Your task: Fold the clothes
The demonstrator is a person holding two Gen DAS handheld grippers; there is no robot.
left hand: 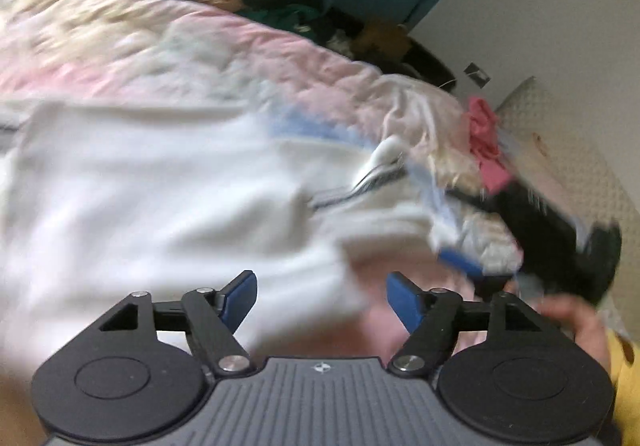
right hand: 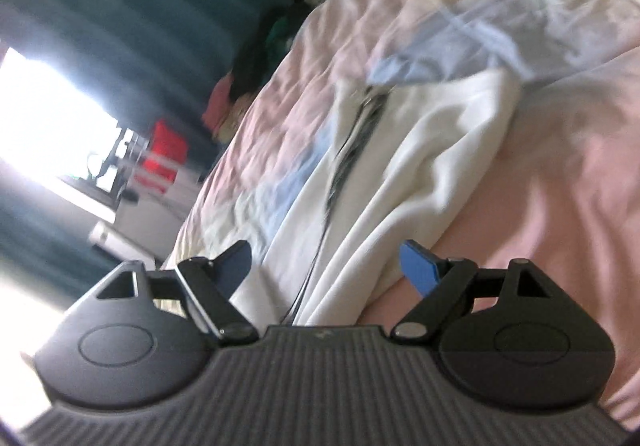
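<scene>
Two hand-held grippers are in play, and both stand with jaws spread wide and nothing between the pads. The left hand-held gripper [left hand: 322, 296] hovers over the near part of a white jacket [left hand: 160, 182] that lies spread on the bed [left hand: 120, 42], its zip [left hand: 360, 186] running toward the far right. The right hand-held gripper [right hand: 326, 270] sits low over the same jacket [right hand: 420, 166], with a bunched fold of white cloth and the dark zip [right hand: 352, 150] line leading away between its fingers. In the left view the right hand-held gripper [left hand: 460, 260] shows at the right, close to the jacket's blue-trimmed edge, though blur hides whether it touches the cloth. Both views are smeared, so fine detail of the hem and collar cannot be read. The step in hand looks like taking hold of the jacket to begin a fold, and nothing appears folded yet. To do it well, each gripper should probably close on a single clean edge, not on a heap of layers, and the two holds should sit well apart along one side so the cloth lifts flat. Catching the pink sheet [right hand: 560, 186] beneath would drag the bedding along, so the pads ought to pinch only the white fabric. Keeping the zip straight would likely give a tidy centre line to fold about.
</scene>
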